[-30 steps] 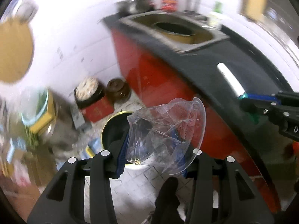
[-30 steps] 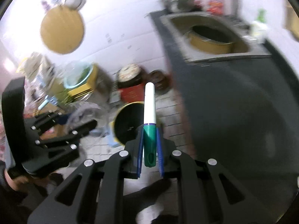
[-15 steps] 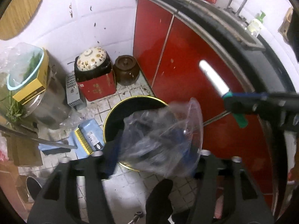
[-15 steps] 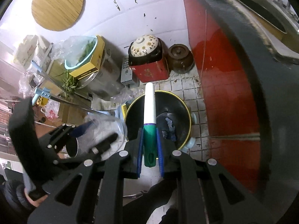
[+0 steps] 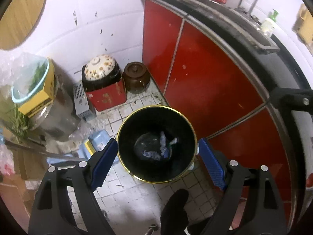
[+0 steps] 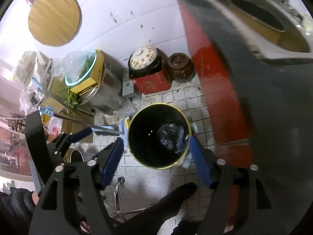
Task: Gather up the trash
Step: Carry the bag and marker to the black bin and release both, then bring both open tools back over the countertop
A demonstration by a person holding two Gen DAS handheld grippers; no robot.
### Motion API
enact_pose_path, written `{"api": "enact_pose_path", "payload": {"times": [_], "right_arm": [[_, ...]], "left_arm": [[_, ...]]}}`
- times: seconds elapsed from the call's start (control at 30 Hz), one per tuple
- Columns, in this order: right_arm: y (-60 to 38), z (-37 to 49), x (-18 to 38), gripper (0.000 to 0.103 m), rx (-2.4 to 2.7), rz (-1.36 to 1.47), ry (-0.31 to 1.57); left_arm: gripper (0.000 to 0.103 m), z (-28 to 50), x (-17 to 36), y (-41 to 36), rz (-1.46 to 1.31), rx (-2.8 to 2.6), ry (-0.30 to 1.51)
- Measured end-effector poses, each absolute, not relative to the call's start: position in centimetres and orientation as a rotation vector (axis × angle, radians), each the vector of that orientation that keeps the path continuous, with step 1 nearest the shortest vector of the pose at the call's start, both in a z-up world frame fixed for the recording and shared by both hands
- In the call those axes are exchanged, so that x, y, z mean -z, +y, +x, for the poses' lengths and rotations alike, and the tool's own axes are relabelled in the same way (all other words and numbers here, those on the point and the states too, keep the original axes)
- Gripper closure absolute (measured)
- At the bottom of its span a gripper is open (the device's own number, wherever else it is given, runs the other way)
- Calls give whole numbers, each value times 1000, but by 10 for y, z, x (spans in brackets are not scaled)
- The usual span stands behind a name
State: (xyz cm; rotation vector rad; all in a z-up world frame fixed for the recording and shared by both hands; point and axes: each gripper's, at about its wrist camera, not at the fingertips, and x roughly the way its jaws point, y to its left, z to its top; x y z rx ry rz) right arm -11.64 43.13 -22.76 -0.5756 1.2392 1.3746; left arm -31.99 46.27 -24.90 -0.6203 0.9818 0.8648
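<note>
A black trash bin with a gold rim (image 5: 156,143) stands on the tiled floor, and also shows in the right wrist view (image 6: 158,135). At its bottom lie clear plastic and crumpled trash (image 5: 158,147), also seen from the right wrist (image 6: 173,137). My left gripper (image 5: 156,164) is open and empty above the bin's near rim. My right gripper (image 6: 156,161) is open and empty above the bin too. The left gripper also shows at the left of the right wrist view (image 6: 78,135).
Red cabinet doors (image 5: 195,74) under a dark counter (image 6: 264,78) stand right of the bin. A flowered pot on a red box (image 5: 101,78), a brown jar (image 5: 137,78), a blue dustpan (image 5: 95,141) and a steel pot with a yellow box (image 5: 39,101) crowd the floor behind and left.
Both grippers opened. The clear plastic left my left gripper and the green-and-white marker left my right gripper. Plastic now lies in the bin; the marker is not clearly visible.
</note>
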Motion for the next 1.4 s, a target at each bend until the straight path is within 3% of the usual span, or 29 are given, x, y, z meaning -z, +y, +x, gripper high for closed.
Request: {"api": "enact_pose_path", "payload": {"times": [0.3,0.67,0.97,1.4], "right_arm": [[268,-34,127,21,-1129,-394,1072],[-17,49,55,20,-559,-185,932],[-196,42,61,20,-269,-63,949],[-229,49,97,20,-245,6,1005]], "left_arm": [[8,-214,169,386,-439,-651,975],[8,-20,88,181,-140,-48,925],[8,34,71,39,3,200,948],[8,47,100,-26,109,302,1008]]}}
